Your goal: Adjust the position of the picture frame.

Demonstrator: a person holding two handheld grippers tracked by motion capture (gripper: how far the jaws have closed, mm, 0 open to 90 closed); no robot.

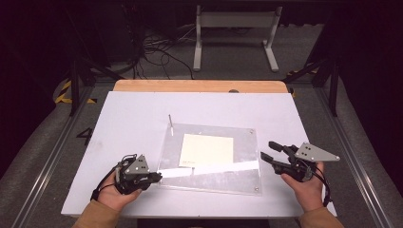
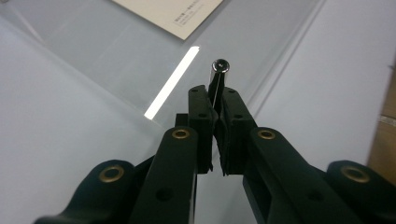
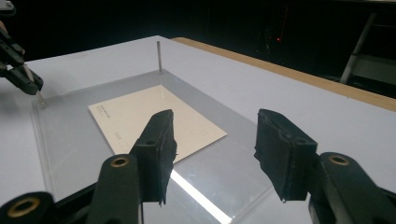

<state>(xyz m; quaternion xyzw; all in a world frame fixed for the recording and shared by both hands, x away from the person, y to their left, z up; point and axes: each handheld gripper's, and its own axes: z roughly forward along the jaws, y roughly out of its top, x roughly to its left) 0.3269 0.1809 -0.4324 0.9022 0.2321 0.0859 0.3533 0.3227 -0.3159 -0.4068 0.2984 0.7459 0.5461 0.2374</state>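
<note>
The left gripper, lower left in the high view, is clenched on a thin metal pin at the clear acrylic plate's corner. The pin looks rigid, smooth, likely slippery; grasp mid-shaft. The right gripper is released.

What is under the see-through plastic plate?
A cream paper card lies flat under the clear plate, and the white table shows through around it. What is beneath the card is covered.
</note>
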